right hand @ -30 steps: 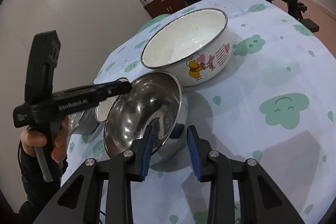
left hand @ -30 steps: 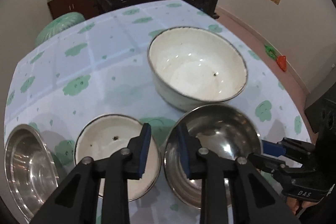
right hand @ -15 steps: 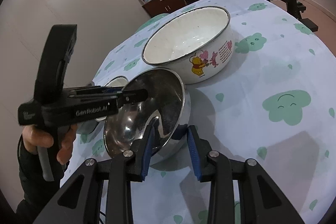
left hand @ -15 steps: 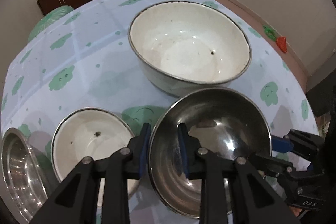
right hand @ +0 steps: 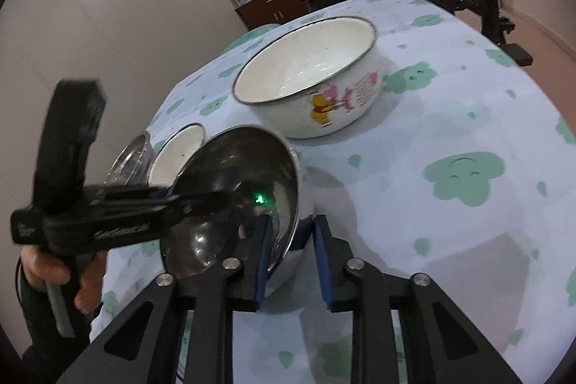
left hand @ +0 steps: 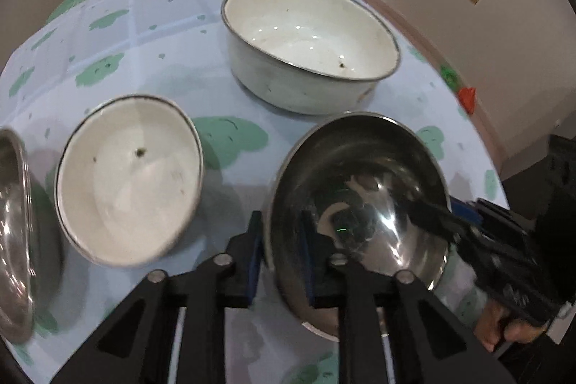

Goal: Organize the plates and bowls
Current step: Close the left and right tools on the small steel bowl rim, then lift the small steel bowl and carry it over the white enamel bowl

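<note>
Left wrist: steel bowl (left hand: 360, 189) rim between jaws, contact unclear.

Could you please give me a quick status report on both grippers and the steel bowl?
Left gripper and right gripper just closing on opposite rims of steel bowl, tilted. Cartoon bowl behind, apart.

Left wrist view looking steeply down along its fingers, close over the steel bowl (left hand: 360, 204) from one side. Right wrist view facing the same bowl (right hand: 234, 204) from the opposite side, angled shallower. Both sharing the cartoon-printed enamel bowl (left hand: 309, 45) (right hand: 309, 78) and cloud-patterned tablecloth (left hand: 144, 35) (right hand: 468, 132).
</note>
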### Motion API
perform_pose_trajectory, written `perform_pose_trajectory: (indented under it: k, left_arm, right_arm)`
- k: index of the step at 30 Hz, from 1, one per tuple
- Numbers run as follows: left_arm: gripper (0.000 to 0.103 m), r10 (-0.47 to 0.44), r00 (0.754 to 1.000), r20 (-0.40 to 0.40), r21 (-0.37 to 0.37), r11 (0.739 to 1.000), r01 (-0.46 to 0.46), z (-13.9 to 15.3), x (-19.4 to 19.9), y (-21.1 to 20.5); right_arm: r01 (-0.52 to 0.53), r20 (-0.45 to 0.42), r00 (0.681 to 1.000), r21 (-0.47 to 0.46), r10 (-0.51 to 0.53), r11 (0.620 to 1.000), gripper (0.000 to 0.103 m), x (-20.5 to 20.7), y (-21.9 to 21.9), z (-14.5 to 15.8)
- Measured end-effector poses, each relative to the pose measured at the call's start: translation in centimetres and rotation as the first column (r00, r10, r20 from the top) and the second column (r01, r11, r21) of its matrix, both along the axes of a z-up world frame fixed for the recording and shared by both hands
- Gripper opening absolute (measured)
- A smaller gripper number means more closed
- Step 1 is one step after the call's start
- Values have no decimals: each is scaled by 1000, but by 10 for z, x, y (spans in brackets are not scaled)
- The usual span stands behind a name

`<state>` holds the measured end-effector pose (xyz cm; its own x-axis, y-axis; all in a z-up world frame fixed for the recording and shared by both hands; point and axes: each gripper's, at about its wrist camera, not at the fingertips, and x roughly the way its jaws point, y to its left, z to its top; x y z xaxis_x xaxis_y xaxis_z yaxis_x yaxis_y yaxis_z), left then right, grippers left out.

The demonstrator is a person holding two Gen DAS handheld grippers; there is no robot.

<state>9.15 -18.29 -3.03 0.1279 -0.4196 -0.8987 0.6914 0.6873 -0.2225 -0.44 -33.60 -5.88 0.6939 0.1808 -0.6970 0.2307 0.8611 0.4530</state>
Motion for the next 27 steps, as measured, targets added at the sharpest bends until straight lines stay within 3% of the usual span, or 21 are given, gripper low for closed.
perform_pose_trajectory:
  k: [6, 11, 18, 21, 27]
  left_arm:
    - [12, 125, 992, 1, -56, 991, -125, -8, -10, 8]
    - [12, 242, 967, 75, -99, 967, -234, -2, -14, 17]
    - [9, 262, 954, 146, -95, 964, -250, -4, -25, 17]
    - [9, 268, 954, 136, -99, 962, -256, -4, -24, 19]
    - [9, 244, 962, 126, -132, 965, -227, 11, -26, 19]
  right_arm:
    - [23, 10, 1000, 17, -23, 1000, 18, -3, -7, -4]
    - [26, 18, 999, 17, -27, 1000, 18, -2, -4, -7]
    - [24, 29, 999, 35, -25, 999, 19, 1, -2, -8]
    - [3, 12, 1000, -16, -3, 1000, 19, 4, 3, -5]
    - [14, 41, 999, -16, -13, 1000, 16, -4, -1, 6]
